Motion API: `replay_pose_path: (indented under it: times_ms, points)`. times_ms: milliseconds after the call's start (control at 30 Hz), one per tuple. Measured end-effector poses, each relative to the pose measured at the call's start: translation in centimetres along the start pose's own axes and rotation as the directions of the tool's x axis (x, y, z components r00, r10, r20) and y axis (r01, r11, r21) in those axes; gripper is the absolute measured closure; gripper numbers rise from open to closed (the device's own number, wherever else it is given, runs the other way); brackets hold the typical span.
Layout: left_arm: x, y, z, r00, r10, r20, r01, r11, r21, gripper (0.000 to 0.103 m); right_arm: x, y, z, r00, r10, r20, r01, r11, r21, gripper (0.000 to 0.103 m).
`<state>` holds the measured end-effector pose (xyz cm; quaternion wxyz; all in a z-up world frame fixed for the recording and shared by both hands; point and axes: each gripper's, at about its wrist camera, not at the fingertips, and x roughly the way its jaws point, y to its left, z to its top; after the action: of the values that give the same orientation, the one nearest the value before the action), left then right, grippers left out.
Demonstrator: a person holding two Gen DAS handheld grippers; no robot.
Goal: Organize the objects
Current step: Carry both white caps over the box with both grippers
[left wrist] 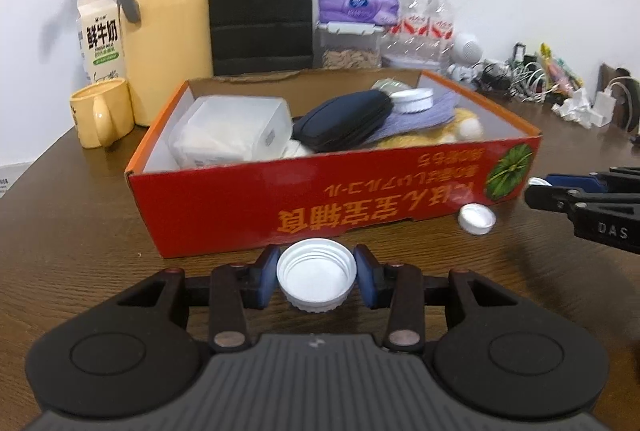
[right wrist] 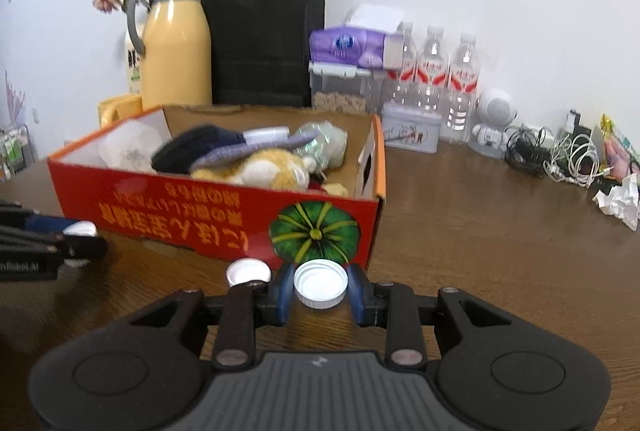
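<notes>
While gripped: two caps (left wrist: 317, 279); box (left wrist: 304, 207) near

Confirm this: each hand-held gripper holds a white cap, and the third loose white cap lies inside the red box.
Wrong on one point. The third loose cap lies on the table in front of the red box, as the left wrist view shows. Left hand-held gripper and right hand-held gripper each hold a cap.

Red box (left wrist: 320, 199) with orange print, green pumpkin picture (right wrist: 314, 231); white caps (left wrist: 316, 279); yellow jug (left wrist: 168, 27); brown wood-grain worktop (left wrist: 80, 223)
</notes>
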<state>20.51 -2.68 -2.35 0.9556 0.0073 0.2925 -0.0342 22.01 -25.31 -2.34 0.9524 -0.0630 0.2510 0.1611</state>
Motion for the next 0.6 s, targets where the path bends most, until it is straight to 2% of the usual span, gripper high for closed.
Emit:
replay_pose_path:
  times_ms: [200, 300, 433, 600]
  points:
    - [-2.4, 0.1, 2.8, 0.993, -0.046, 0.104, 0.048, 0.999, -0.021, 0.062, -1.6, 0.3, 2.1, 0.996, 0.042, 0.075, -0.043, 0.999, 0.008, 0.076]
    - [-2.9, 0.0, 5.2, 0.985, -0.034, 0.170, 0.036, 0.999, -0.005, 0.062, -1.8, 0.3, 3.9, 0.993, 0.046, 0.110, -0.046, 0.999, -0.003, 0.076]
    - [-2.2, -0.1, 8.0, 0.975, -0.019, 0.223, 0.022, 1.000, -0.008, 0.062, -1.4, 0.4, 6.7, 0.987, 0.031, 0.157, -0.028, 0.999, -0.023, 0.076]
    - [-0.2, -0.1, 10.7, 0.970, -0.007, 0.242, 0.020, 0.998, -0.051, 0.062, 1.1, 0.5, 10.3, 0.982, 0.039, 0.184, -0.037, 0.999, -0.012, 0.076]
